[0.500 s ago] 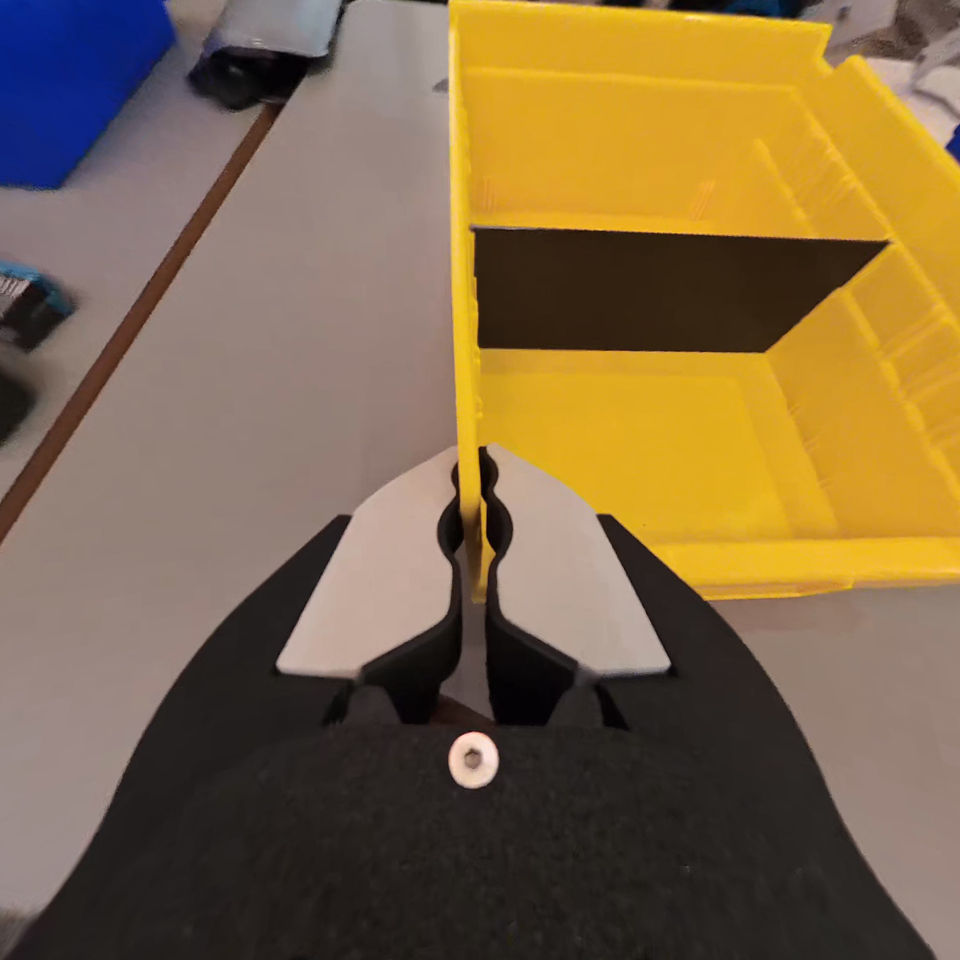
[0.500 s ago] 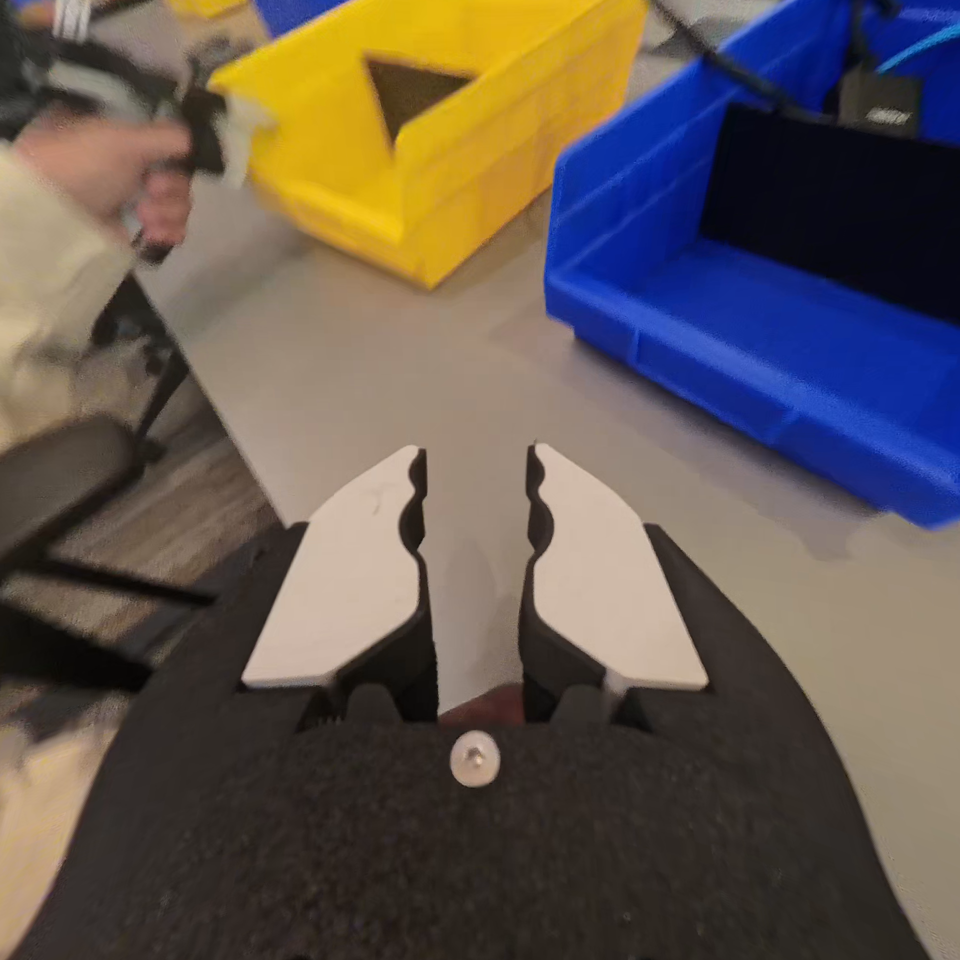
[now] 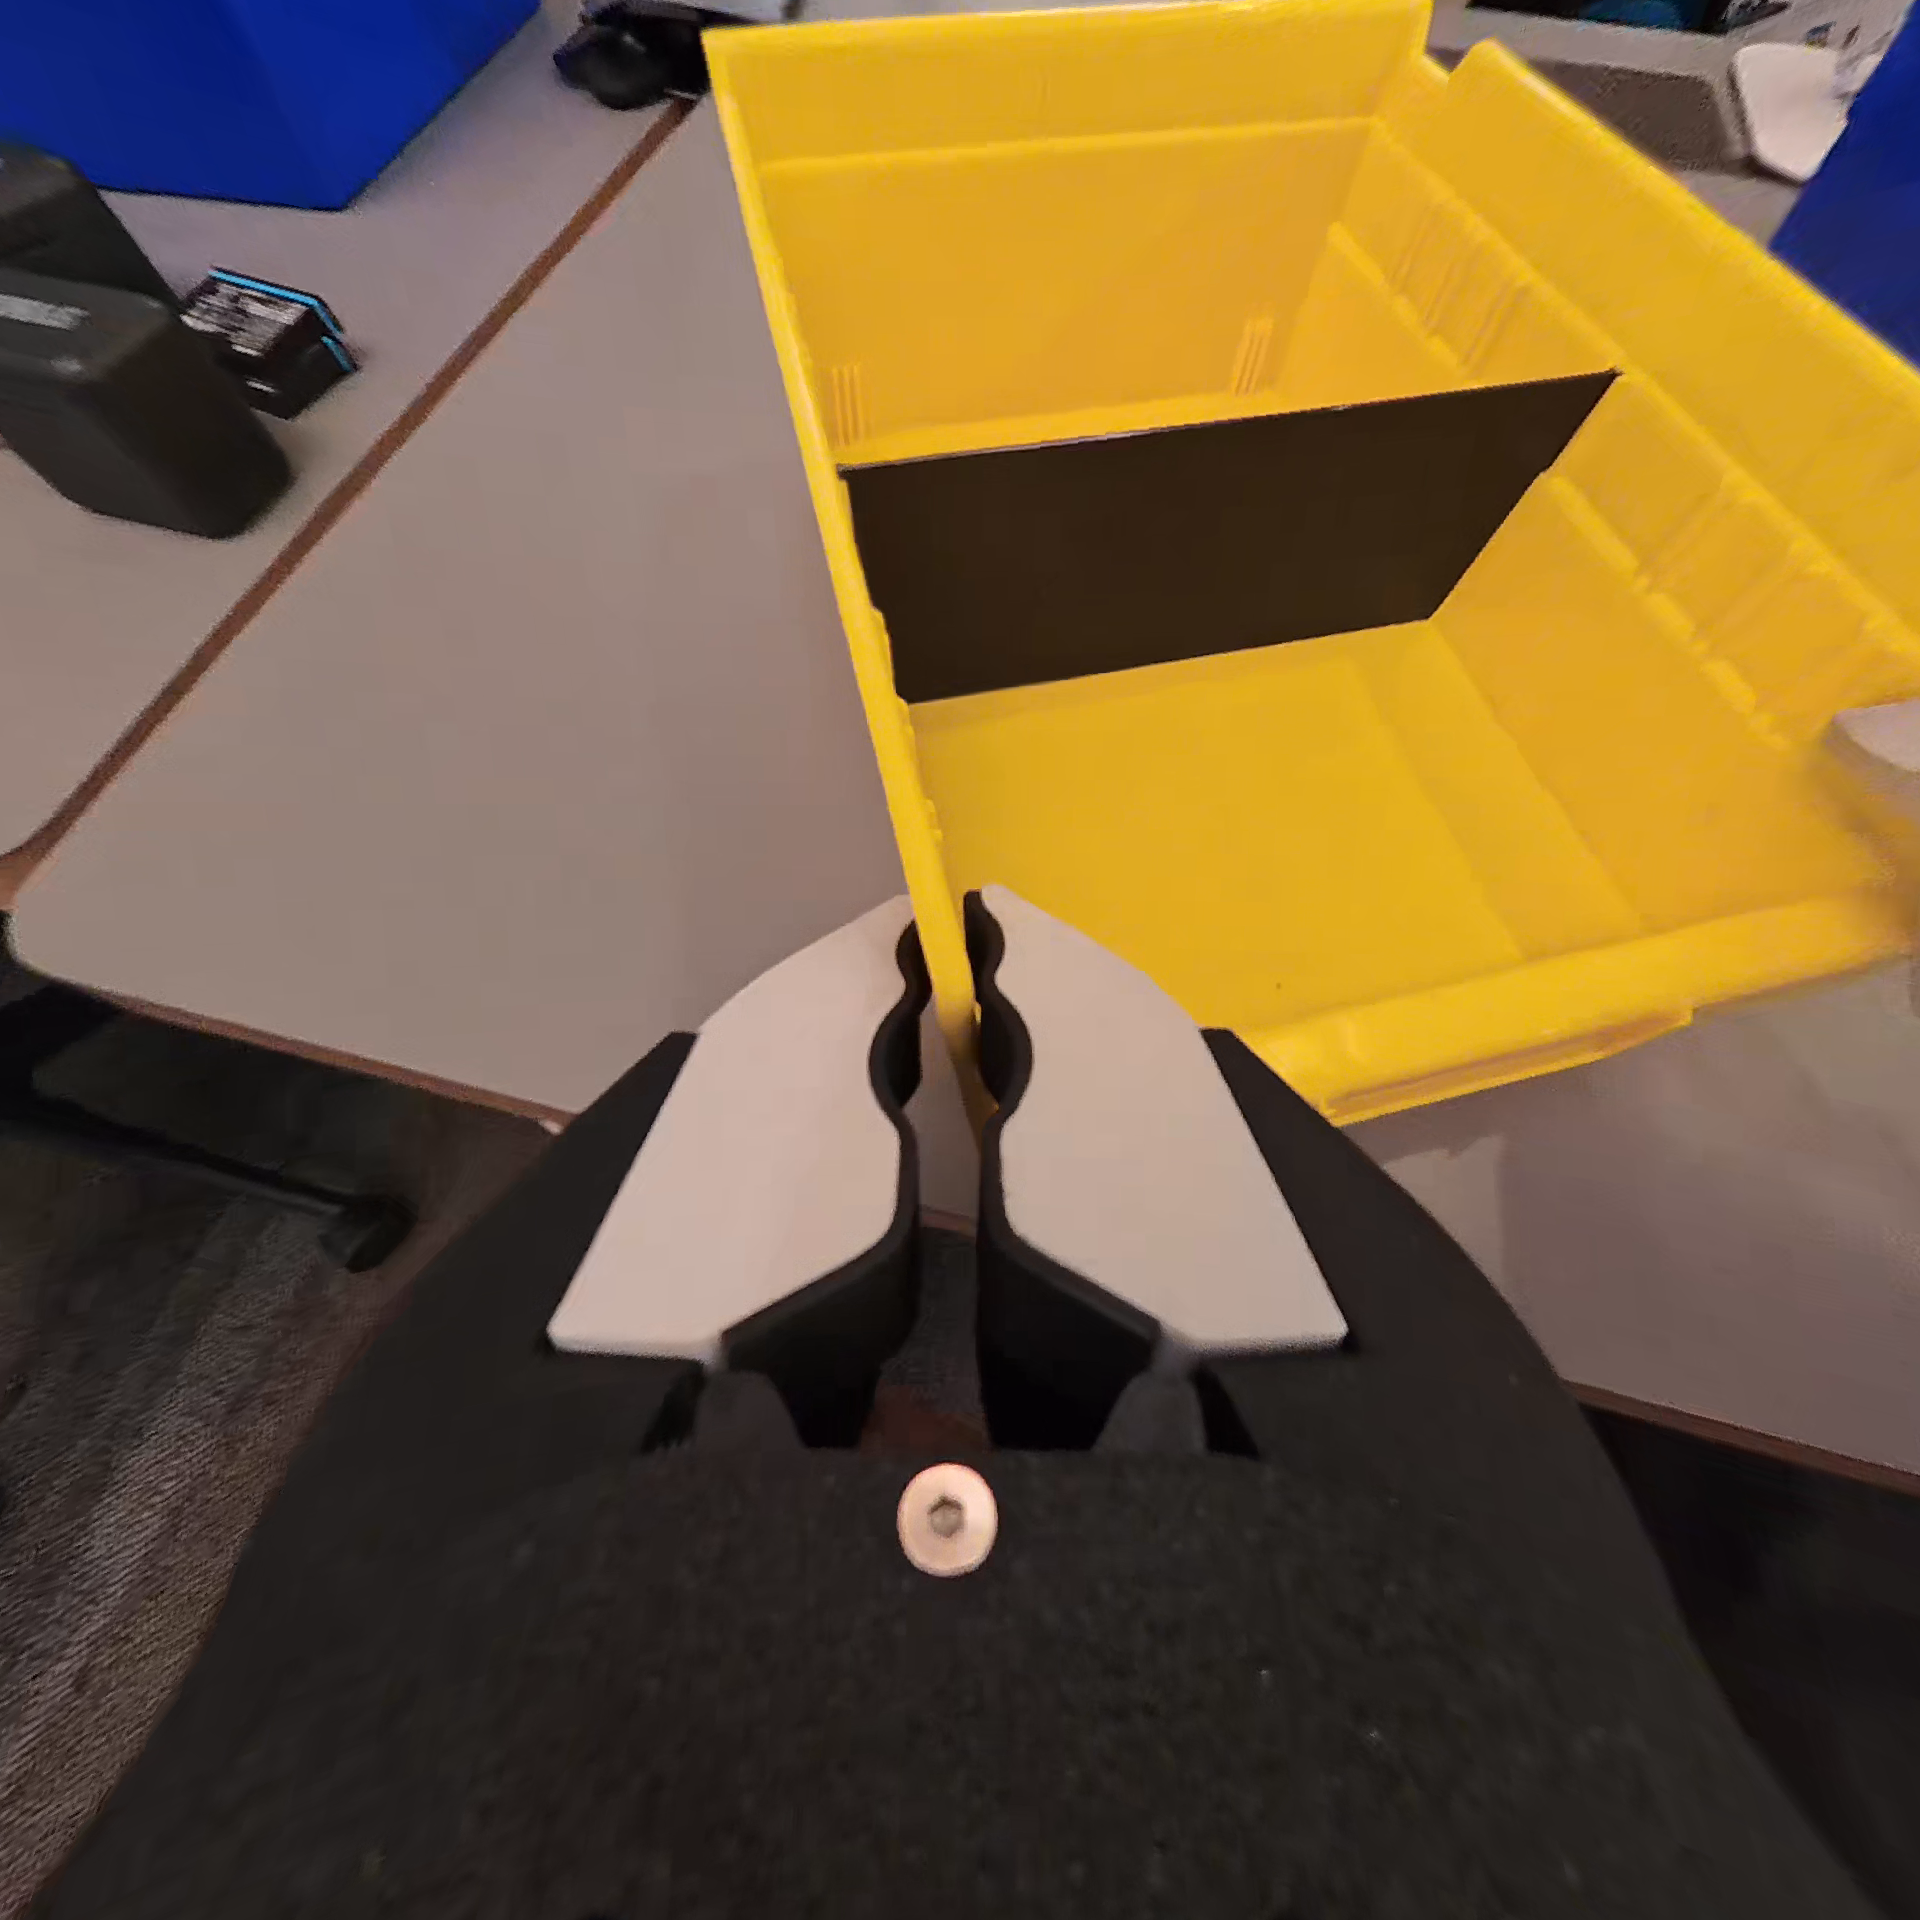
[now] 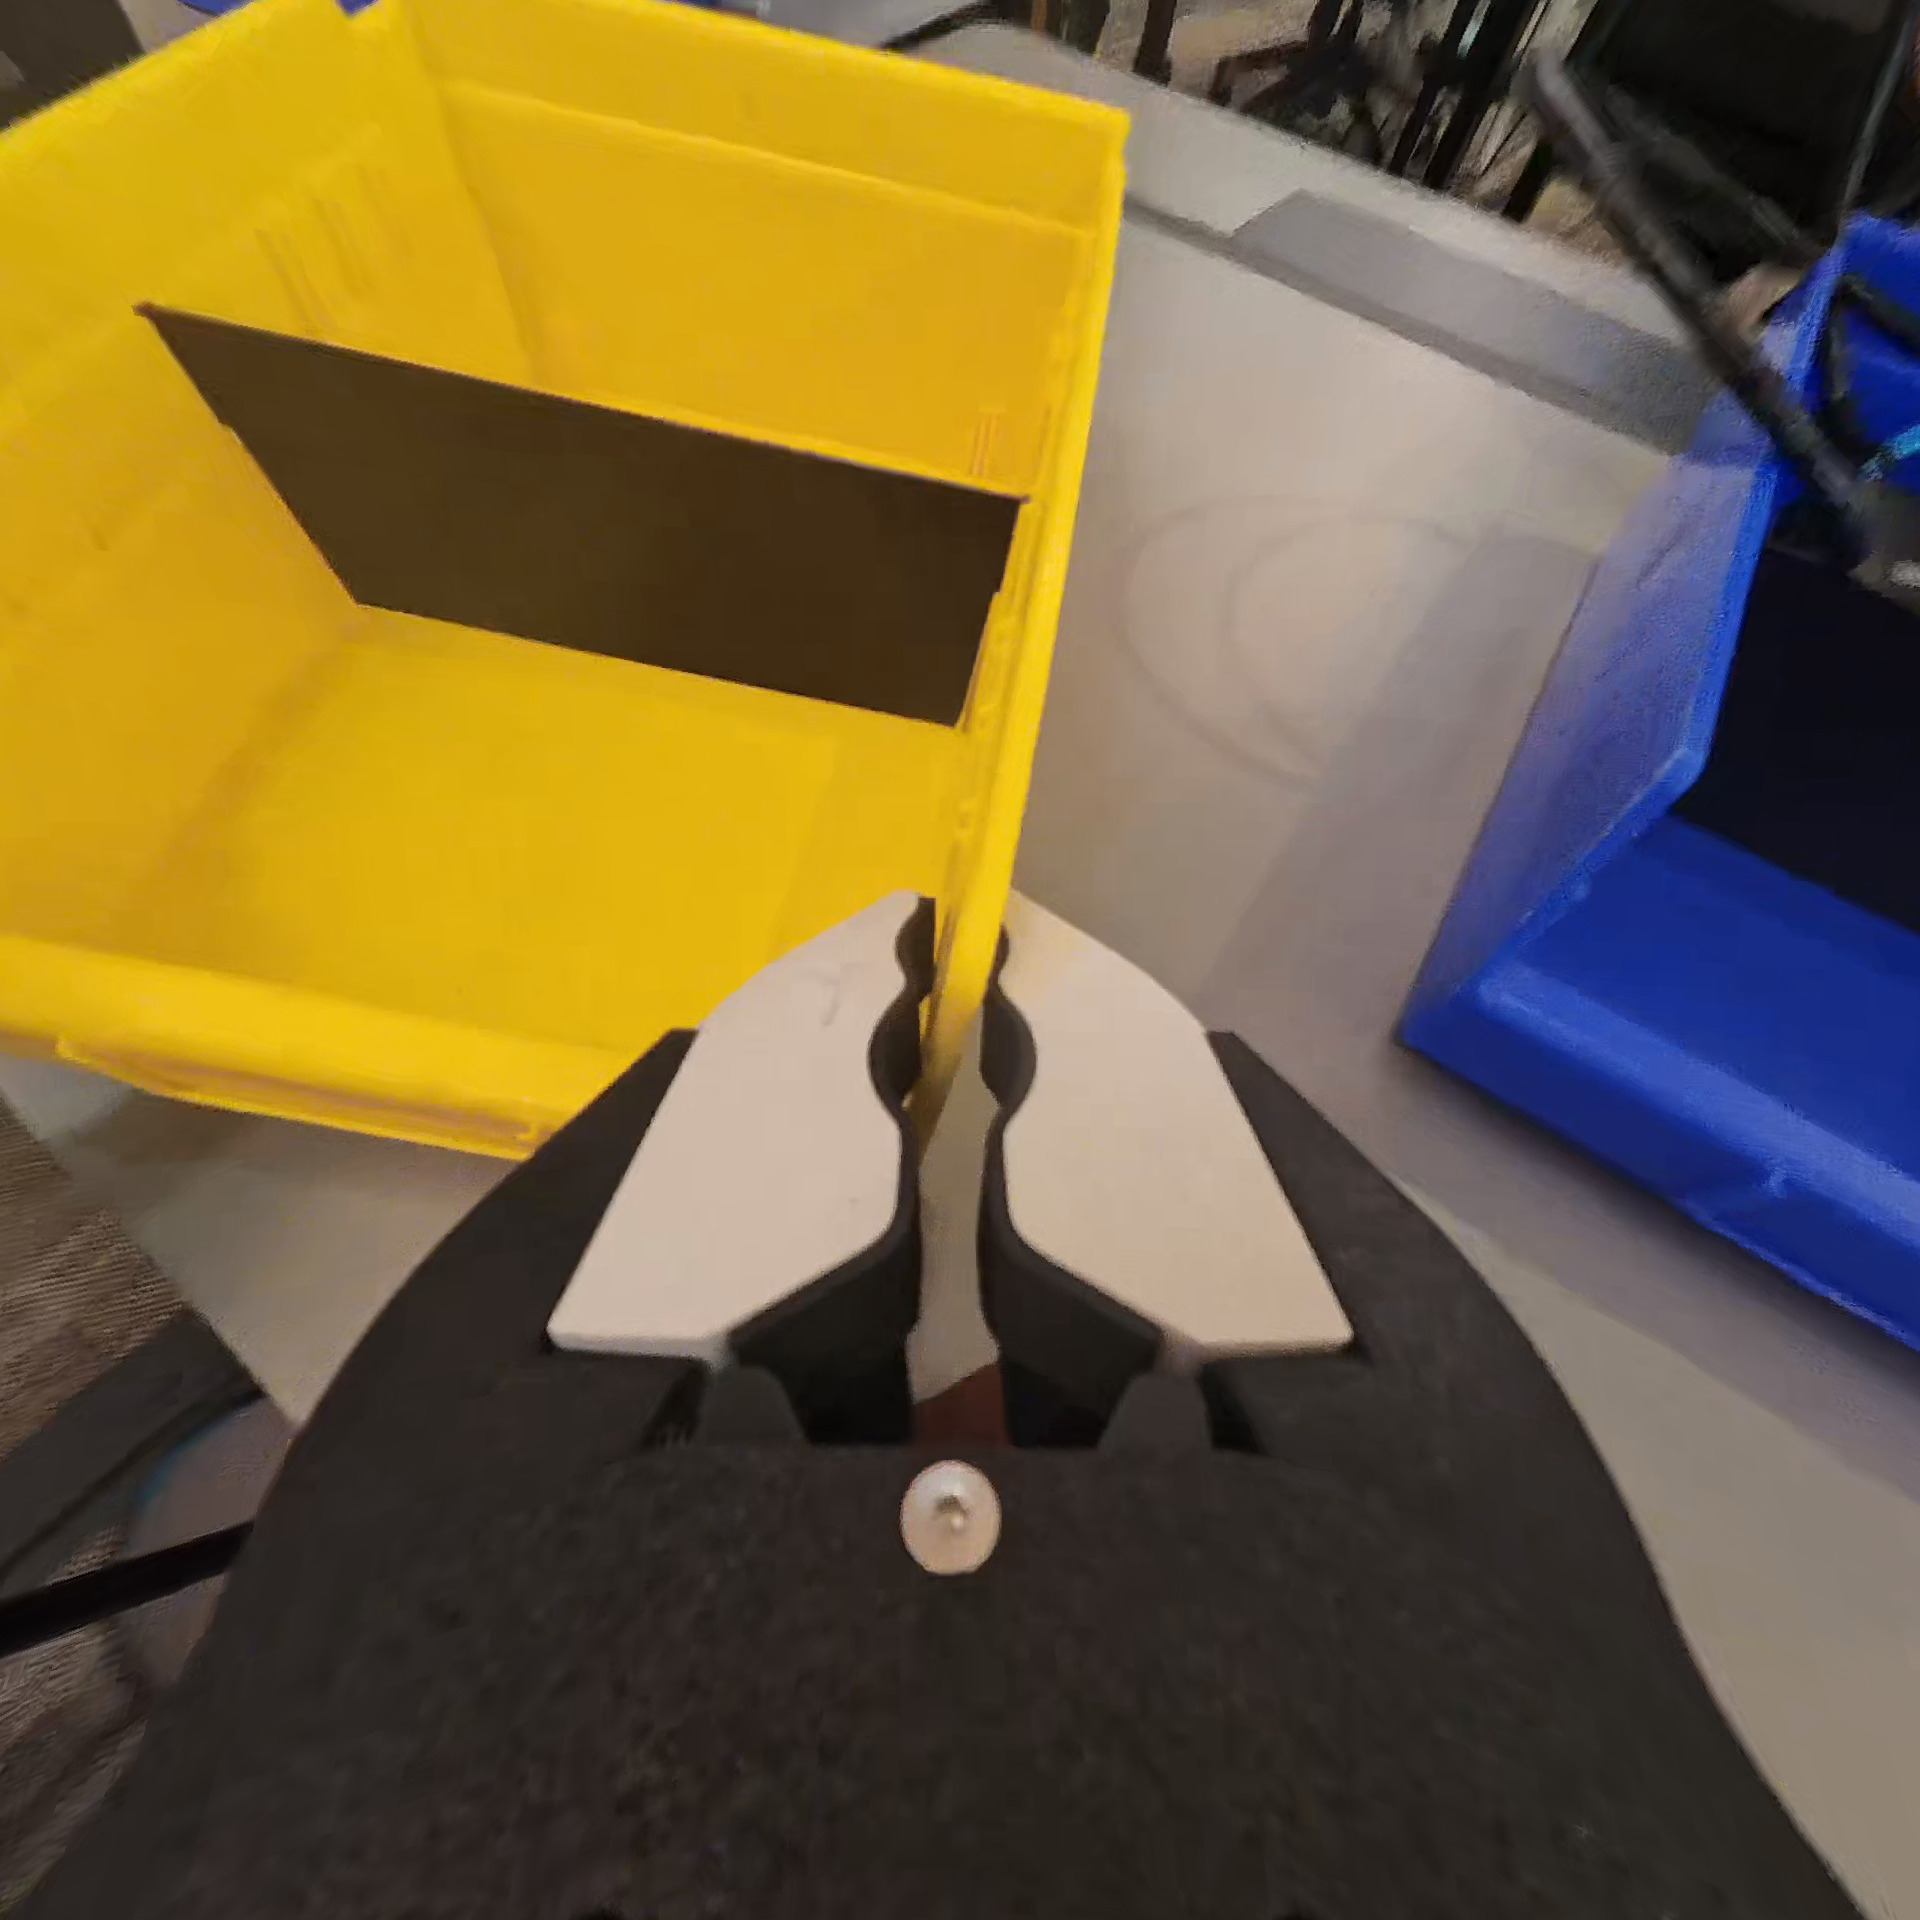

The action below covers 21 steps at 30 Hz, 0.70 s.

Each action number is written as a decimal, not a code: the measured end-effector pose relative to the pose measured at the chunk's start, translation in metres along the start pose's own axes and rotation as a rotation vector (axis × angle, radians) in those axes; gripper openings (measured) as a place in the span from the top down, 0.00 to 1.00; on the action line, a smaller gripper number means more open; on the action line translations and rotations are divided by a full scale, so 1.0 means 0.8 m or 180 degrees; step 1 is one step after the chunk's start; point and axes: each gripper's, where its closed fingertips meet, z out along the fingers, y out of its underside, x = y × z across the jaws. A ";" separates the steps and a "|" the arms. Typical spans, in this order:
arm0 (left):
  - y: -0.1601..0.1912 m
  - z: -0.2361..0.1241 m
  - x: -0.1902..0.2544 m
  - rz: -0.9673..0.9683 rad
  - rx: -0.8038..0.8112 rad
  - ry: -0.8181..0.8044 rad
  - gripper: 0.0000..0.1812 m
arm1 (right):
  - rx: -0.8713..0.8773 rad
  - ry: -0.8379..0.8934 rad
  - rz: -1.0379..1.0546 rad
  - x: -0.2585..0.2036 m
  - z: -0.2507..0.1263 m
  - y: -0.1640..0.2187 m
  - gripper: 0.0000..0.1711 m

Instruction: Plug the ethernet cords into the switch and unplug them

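Yellow moulded plastic fills both views: a long open-topped yellow plastic storage bin with a flat black divider panel slotted across its middle, standing on a grey table. Both compartments on either side of the divider look bare.

The left gripper is closed almost fully onto the bin's left side wall near its front corner, the thin wall pinched between the wavy black pads. The right gripper is closed in the same way onto the bin's right side wall near the front, with the yellow edge running up between its fingers.

Neither the ethernet cords nor the switch can be made out with any certainty. Beside the yellow bin, on its right, stands a blue plastic bin with dark cables trailing into its far end; whether these are the cords I cannot tell.

The yellow bin should handle as light and fairly stiff, though thin walls like these flex, and smooth plastic may slip in a pinch. Holding low on both walls, near the front corners where the rim stiffens them, looks soundest. Cords, by contrast, would be limp; the rigid plug end is the place to grasp.
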 end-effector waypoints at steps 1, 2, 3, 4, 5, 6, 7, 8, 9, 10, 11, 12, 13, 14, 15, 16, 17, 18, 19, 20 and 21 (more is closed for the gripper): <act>-0.001 -0.005 -0.002 0.0057 0.0031 -0.0072 0.98 | -0.0075 -0.0076 0.0113 -0.003 -0.001 0.000 0.97; -0.005 -0.012 -0.001 0.0100 0.0103 -0.0105 0.98 | -0.0065 -0.0145 0.0215 -0.004 -0.004 -0.004 0.97; -0.011 -0.020 0.001 0.0102 0.0195 -0.0101 0.98 | 0.0036 -0.0168 0.0208 -0.003 -0.010 -0.013 0.97; -0.018 -0.028 0.002 0.0121 0.0269 -0.0133 0.97 | 0.0061 -0.0203 0.0205 -0.003 -0.018 -0.021 0.98; -0.028 -0.038 0.004 0.0138 0.0381 -0.0156 0.98 | 0.0110 -0.0257 0.0239 -0.002 -0.027 -0.030 0.98; -0.039 -0.048 0.008 0.0142 0.0503 -0.0150 0.97 | 0.0201 -0.0253 0.0229 0.002 -0.036 -0.041 0.98; -0.053 -0.058 0.014 0.0175 0.0631 -0.0160 0.97 | 0.0363 -0.0231 0.0192 0.008 -0.049 -0.057 0.98; -0.071 -0.069 0.021 0.0207 0.0788 -0.0172 0.97 | 0.0536 -0.0176 0.0135 0.016 -0.063 -0.074 0.97; -0.092 -0.080 0.031 0.0233 0.0965 -0.0174 0.97 | 0.0700 -0.0100 0.0083 0.028 -0.078 -0.091 0.97; -0.114 -0.090 0.044 0.0266 0.1121 -0.0156 0.97 | 0.0861 -0.0004 0.0037 0.043 -0.095 -0.109 0.97; -0.138 -0.099 0.062 0.0310 0.1258 -0.0115 0.97 | 0.1003 0.0100 0.0012 0.062 -0.113 -0.125 0.97; -0.162 -0.106 0.083 0.0357 0.1382 -0.0055 0.97 | 0.1126 0.0191 0.0035 0.086 -0.131 -0.140 0.97; -0.185 -0.110 0.109 0.0410 0.1484 0.0029 0.97 | 0.1239 0.0270 0.0094 0.113 -0.149 -0.153 0.97; -0.205 -0.111 0.140 0.0462 0.1563 0.0142 0.97 | 0.1320 0.0381 0.0150 0.144 -0.167 -0.161 0.97; -0.224 -0.110 0.175 0.0517 0.1628 0.0269 0.97 | 0.1368 0.0518 0.0192 0.179 -0.184 -0.166 0.97; -0.238 -0.106 0.213 0.0589 0.1669 0.0397 0.97 | 0.1403 0.0670 0.0230 0.217 -0.201 -0.166 0.97; -0.250 -0.100 0.255 0.0637 0.1716 0.0531 0.97 | 0.1413 0.0831 0.0265 0.256 -0.218 -0.162 0.97; -0.257 -0.094 0.300 0.0663 0.1766 0.0663 0.97 | 0.1395 0.0997 0.0306 0.298 -0.234 -0.154 0.97; -0.259 -0.084 0.348 0.0720 0.1787 0.0789 0.97 | 0.1364 0.1191 0.0339 0.341 -0.251 -0.141 0.98; -0.254 -0.074 0.400 0.0796 0.1775 0.0928 0.97 | 0.1319 0.1386 0.0382 0.388 -0.266 -0.124 0.98; -0.244 -0.063 0.453 0.0874 0.1721 0.1088 0.96 | 0.1254 0.1557 0.0448 0.435 -0.280 -0.106 0.98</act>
